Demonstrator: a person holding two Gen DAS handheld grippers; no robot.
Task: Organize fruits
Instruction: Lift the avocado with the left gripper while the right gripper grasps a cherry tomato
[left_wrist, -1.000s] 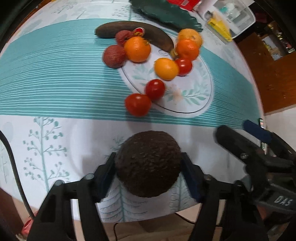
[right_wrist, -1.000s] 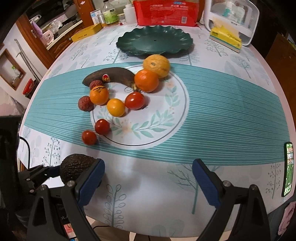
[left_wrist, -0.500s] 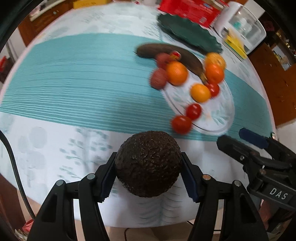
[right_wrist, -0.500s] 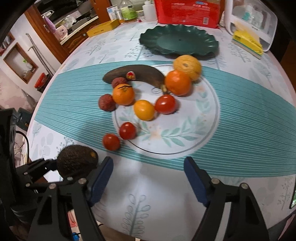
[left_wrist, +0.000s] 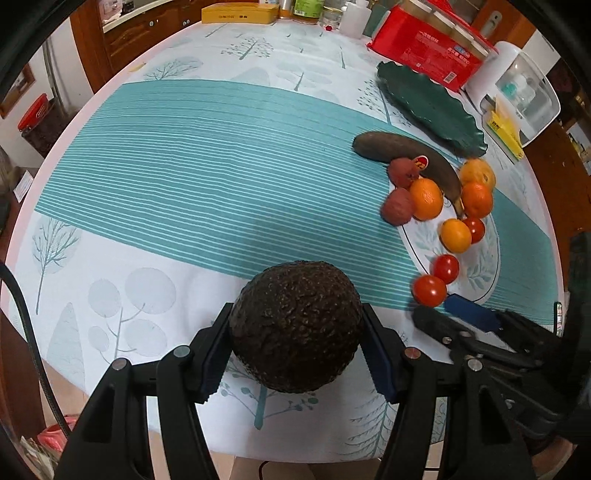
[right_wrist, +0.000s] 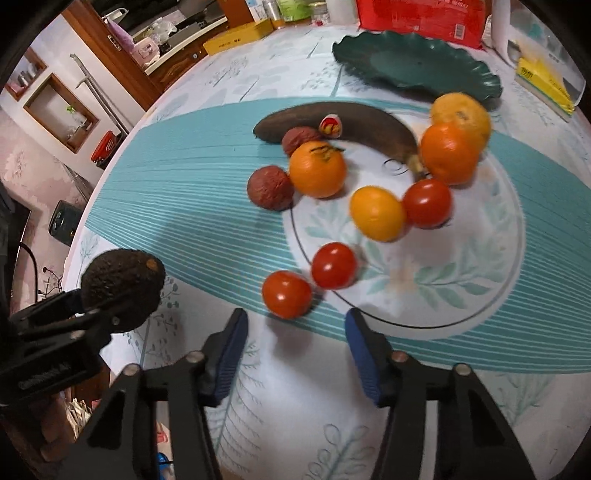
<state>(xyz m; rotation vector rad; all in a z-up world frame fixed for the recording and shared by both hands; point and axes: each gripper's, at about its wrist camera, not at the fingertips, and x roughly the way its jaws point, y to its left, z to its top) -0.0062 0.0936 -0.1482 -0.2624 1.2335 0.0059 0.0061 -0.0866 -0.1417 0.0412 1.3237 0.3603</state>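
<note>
My left gripper (left_wrist: 297, 317) is shut on a dark, bumpy avocado (left_wrist: 295, 328) and holds it above the near part of the table; the right wrist view shows that avocado (right_wrist: 122, 284) at lower left. My right gripper (right_wrist: 295, 321) is closing with nothing between its blue pads. A red tomato (right_wrist: 286, 293) lies just beyond its fingertips, and a second tomato (right_wrist: 334, 265) sits behind it. Farther back lie oranges (right_wrist: 317, 170), a third tomato (right_wrist: 426, 203), two wrinkled dark red fruits (right_wrist: 269, 188) and a brown banana (right_wrist: 354, 122). In the left wrist view the right gripper (left_wrist: 461, 317) is low at the right.
A dark green scalloped plate (right_wrist: 413, 62) stands behind the fruit. A red package (left_wrist: 424, 48), a white container (left_wrist: 524, 92) and a yellow box (left_wrist: 236, 13) line the far edge. The round table's near edge (left_wrist: 295, 458) is just below both grippers.
The right gripper's jaws have narrowed a lot, and it has dropped in toward the two front tomatoes. The left gripper has carried the avocado leftward, so the fruit now sits at its right.
</note>
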